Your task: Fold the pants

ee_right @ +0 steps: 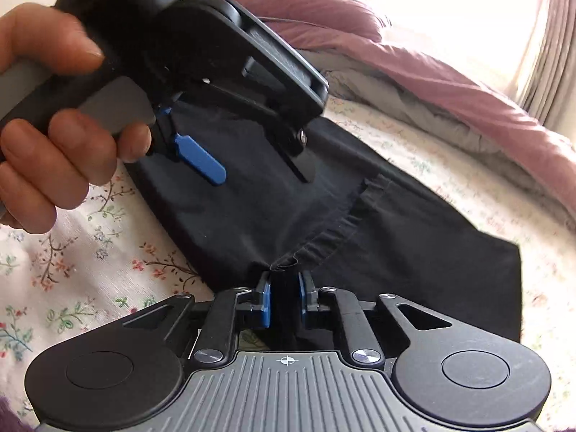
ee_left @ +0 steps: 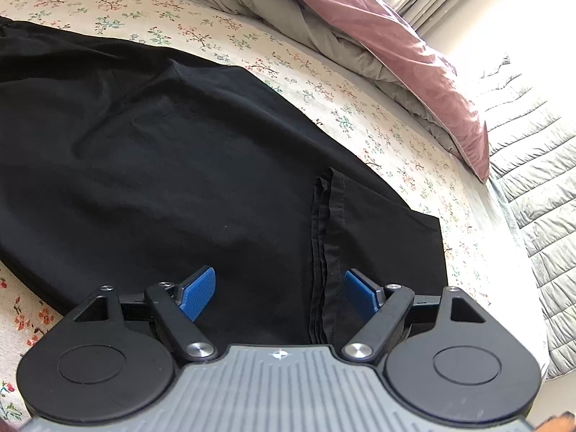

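A: So where are the pants (ee_left: 162,165) lying?

B: Flat on the bed, on a flowered sheet (ee_left: 324,82). They are black and take up most of the left wrist view, with the hem ends (ee_left: 325,252) stacked in layers toward the near right.

A: And the left claw (ee_left: 279,293)?

B: Its jaws stand wide apart above the cloth, blue pads (ee_left: 196,293) facing each other. Nothing is pinched between them; the layered hem edge runs up through the gap, nearer the right pad.

A: Can you see it from the other side?

B: Yes, in the right wrist view the left claw (ee_right: 259,169) hangs over the pants (ee_right: 396,244) at the upper left, a hand (ee_right: 54,118) wrapped round its grip, fingers on the grey trigger.

A: What about the right claw (ee_right: 284,306)?

B: Nearly closed, with a bunch of black cloth clamped between its blue pads (ee_right: 266,306). The cloth comes from the hem edge (ee_right: 324,237), which is puckered and drawn toward the jaws.

A: Anything else on the bed?

B: A rumpled duvet (ee_left: 414,57), mauve outside and grey inside, heaped along the far side well apart from the pants. A grey quilted cover (ee_left: 532,187) shows past the bed edge on the right, and bright curtains (ee_right: 547,46) stand behind.
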The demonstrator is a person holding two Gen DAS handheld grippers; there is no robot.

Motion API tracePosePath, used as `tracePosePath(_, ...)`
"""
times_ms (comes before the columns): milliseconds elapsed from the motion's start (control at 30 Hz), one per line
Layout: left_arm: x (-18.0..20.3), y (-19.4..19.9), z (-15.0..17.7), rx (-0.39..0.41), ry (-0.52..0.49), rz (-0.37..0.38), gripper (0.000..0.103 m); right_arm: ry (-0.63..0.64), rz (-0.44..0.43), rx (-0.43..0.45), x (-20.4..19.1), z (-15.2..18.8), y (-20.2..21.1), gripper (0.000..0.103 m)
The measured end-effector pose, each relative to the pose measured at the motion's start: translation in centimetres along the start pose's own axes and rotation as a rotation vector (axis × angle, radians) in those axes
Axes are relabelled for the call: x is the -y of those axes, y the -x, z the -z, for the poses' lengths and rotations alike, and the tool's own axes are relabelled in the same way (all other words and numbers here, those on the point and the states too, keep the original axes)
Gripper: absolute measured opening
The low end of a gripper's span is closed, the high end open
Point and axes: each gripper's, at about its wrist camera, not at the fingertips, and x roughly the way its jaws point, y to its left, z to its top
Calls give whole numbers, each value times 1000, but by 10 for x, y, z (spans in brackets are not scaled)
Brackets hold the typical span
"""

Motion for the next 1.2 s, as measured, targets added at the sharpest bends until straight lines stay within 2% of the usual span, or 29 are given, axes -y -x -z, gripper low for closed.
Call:
tracePosePath(67, 0, -3, 1, -20, -13, -20, 95, -31, -8, -30, 3, 1, -7, 24)
tracePosePath(267, 0, -5, 3, -28, -9, 4, 95, -146, -27, -21, 19, 0, -11, 24)
tracePosePath(300, 0, -5, 3, -34, -2, 14, 95, -157, -39, -25, 21, 0, -12, 21)
tracePosePath(333, -2, -5, 3, -42, 12, 30, 95, -169, -50, -25, 23, 0, -12, 12)
tracePosePath(367, -4, -5, 2, -51, 36, 51, 95, -174, -60, -18, 22, -1, -10, 9)
tracePosePath(500, -11, -7, -1, -62, 106, 104, 95, -145, -74, 64, 11, -10, 15, 8)
tracePosePath(533, -11, -7, 0, -62, 107, 106, 95, -144, -76, 74, 10, -11, 19, 3)
tracePosePath(667, -6, -12, 1, -78, 92, 112, 95, -149, -28, 77, 5, -10, 23, 2)
tracePosePath(833, 4, -26, 3, -87, 47, 144, 95, -148, -16, 119, -9, -12, 35, 2)
tracePosePath(900, 11, -30, 2, -83, 8, 137, 92, -142, -18, 125, -13, -12, 39, 2)
tracePosePath(1000, 17, -35, -3, -87, -47, 123, 81, -126, -16, 133, -18, -12, 43, 2)
tracePosePath(1067, 22, -37, -6, -72, -111, 99, 68, -125, -18, 135, -19, -10, 46, 2)
tracePosePath(1200, 31, -41, -9, -47, -214, 61, 54, -131, -23, 142, -17, -11, 48, 2)
